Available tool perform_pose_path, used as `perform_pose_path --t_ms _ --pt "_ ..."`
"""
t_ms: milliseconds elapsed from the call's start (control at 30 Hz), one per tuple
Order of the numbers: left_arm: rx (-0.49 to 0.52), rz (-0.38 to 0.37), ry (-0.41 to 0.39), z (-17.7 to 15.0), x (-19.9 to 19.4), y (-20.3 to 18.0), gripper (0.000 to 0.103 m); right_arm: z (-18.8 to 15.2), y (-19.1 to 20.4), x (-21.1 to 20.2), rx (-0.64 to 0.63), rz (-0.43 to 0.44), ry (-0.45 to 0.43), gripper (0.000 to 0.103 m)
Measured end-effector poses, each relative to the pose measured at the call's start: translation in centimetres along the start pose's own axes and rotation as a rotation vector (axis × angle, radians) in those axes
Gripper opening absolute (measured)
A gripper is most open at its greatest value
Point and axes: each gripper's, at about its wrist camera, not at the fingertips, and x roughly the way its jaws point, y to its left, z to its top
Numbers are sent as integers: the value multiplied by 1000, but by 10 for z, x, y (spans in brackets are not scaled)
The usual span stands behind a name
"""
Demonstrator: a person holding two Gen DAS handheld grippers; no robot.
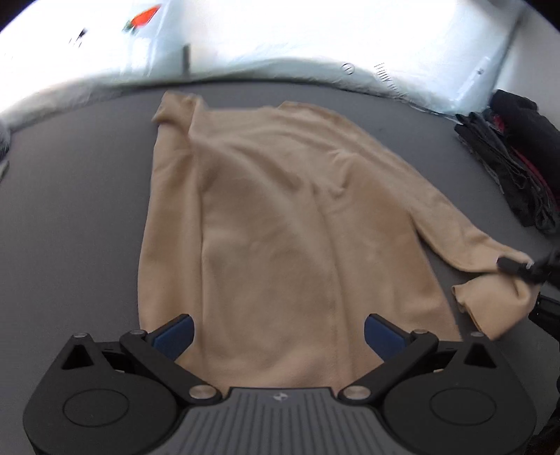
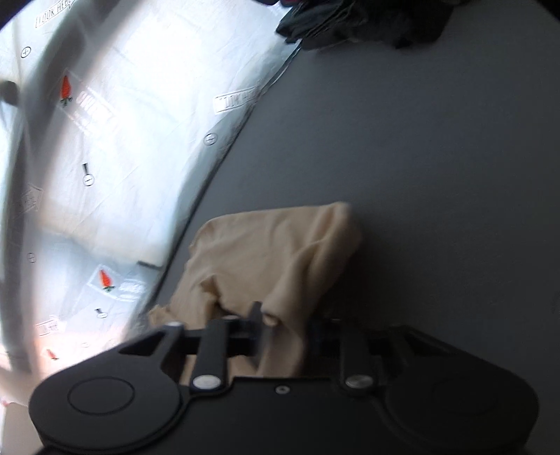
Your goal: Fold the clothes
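Observation:
A beige long-sleeved top point(image 1: 280, 210) lies spread flat on the grey table point(image 1: 70, 210), with one sleeve folded along its left side. My left gripper point(image 1: 278, 329) hovers over the near hem with its blue-padded fingers wide apart and nothing between them. At the right edge, my right gripper point(image 1: 518, 267) pinches the end of the other sleeve point(image 1: 483, 304), which hangs bunched from it. In the right wrist view, that beige sleeve point(image 2: 280, 252) drapes over and between the black fingers of the right gripper point(image 2: 285, 325), lifted off the table point(image 2: 420, 175).
A pile of dark clothes point(image 1: 514, 168) sits at the table's right far corner, also seen in the right wrist view point(image 2: 350, 24). A white plastic sheet with carrot prints point(image 2: 122, 140) lies beyond the table's far edge.

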Motion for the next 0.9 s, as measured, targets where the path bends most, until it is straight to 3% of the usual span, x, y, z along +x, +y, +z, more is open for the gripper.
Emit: perform_pose_path --t_ms 67,267,367,400,500,633,667,700,733,800,900 --pt "27 -1 -14 6 -5 -7 101 1 2 -3 -76 -77 -9 14" --pt "80 -45 -48 24 -9 -35 101 -3 48 -9 -501 -294 -88 14" --pt "100 -58 -46 27 -5 -46 101 -6 63 -14 -758 -401 -127 21" --pt "100 -63 -41 27 -3 -48 101 -6 65 -11 -809 -432 -109 28" --pt "88 -77 -27 26 1 -51 101 5 56 -3 -848 -471 -29 31" --pt "77 -79 -13 25 4 -51 101 10 28 -8 -708 -507 57 29" --pt "73 -74 -10 25 6 -51 101 11 25 -9 -692 -501 56 26" --pt "68 -67 -7 26 7 -50 101 12 22 -11 -681 -491 48 14" --pt "62 -61 -4 26 8 -49 101 14 20 -14 -670 -481 40 10" --pt "48 -56 3 26 10 -46 101 11 30 -22 -771 -547 -77 9" --pt "27 -56 10 25 12 -43 101 -2 54 -33 -1048 -628 -299 9"
